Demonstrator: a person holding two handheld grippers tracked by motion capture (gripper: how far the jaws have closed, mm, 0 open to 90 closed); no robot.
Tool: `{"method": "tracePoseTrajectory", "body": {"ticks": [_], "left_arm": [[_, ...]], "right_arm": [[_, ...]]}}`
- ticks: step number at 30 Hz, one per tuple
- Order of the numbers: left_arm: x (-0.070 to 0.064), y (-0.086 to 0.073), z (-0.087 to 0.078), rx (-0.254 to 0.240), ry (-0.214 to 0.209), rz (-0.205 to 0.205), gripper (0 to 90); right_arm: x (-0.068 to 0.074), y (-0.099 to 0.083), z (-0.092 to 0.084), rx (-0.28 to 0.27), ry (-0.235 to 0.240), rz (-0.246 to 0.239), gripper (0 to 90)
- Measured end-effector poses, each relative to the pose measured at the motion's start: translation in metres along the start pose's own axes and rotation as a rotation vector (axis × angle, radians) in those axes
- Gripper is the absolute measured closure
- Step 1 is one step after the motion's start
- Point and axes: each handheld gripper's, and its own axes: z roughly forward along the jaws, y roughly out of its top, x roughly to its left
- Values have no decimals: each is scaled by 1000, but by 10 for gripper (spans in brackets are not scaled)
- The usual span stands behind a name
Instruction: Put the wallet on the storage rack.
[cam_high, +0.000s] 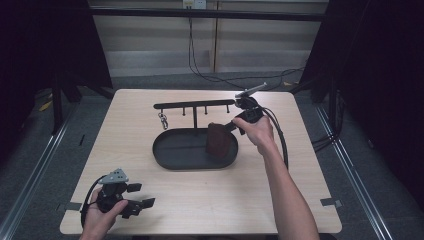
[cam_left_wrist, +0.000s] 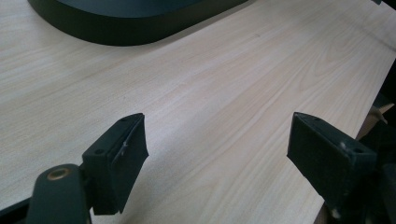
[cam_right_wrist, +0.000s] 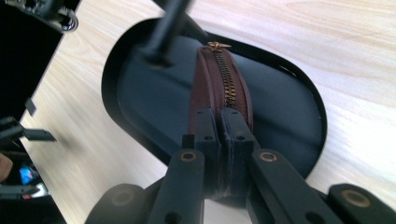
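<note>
At the near left corner of the pale wooden surface (cam_high: 150, 210), the left tool (cam_high: 141, 196) is held low in the person's left hand (cam_high: 100, 220); its jaws are spread wide, with nothing between them, as is seen in the left gripper view, where bare wood lies between the two pads (cam_left_wrist: 122, 158). Toward the middle, a black oval tray (cam_high: 172, 160) is set on the surface, and a black rack with a row of pegs (cam_high: 192, 105) rises from behind it; a small metal clasp (cam_high: 163, 120) is hung near the rack's left end. At the tray's right end, a brown zippered pouch (cam_high: 220, 141) is held on edge over the tray. It is pinched by the right tool (cam_right_wrist: 219, 128), whose jaws are pressed onto its zipper seam (cam_right_wrist: 227, 84), the pouch's far end pointing into the tray.
</note>
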Motion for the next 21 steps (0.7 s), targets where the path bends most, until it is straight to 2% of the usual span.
{"method": "tracePoseTrajectory", "body": {"ticks": [2,8,9,14,18,21], "left_arm": [[0,0,0,0,-1,0,197],[0,0,0,0,1,1,197],[0,0,0,-1,1,0,197],[0,0,0,1,-1,0,196],[0,0,1,3,-3,1,197],[0,0,1,5,-5,4,197]], "right_arm": [[-7,-3,6,-22,13,20,864],[-19,-9,16,-39,40,55,863],[-24,-13,18,-55,60,71,863],[-33,-19,20,-75,38,85,859],[-40,-24,23,-76,18,114,855],[-43,-26,27,-78,30,129,853]]}}
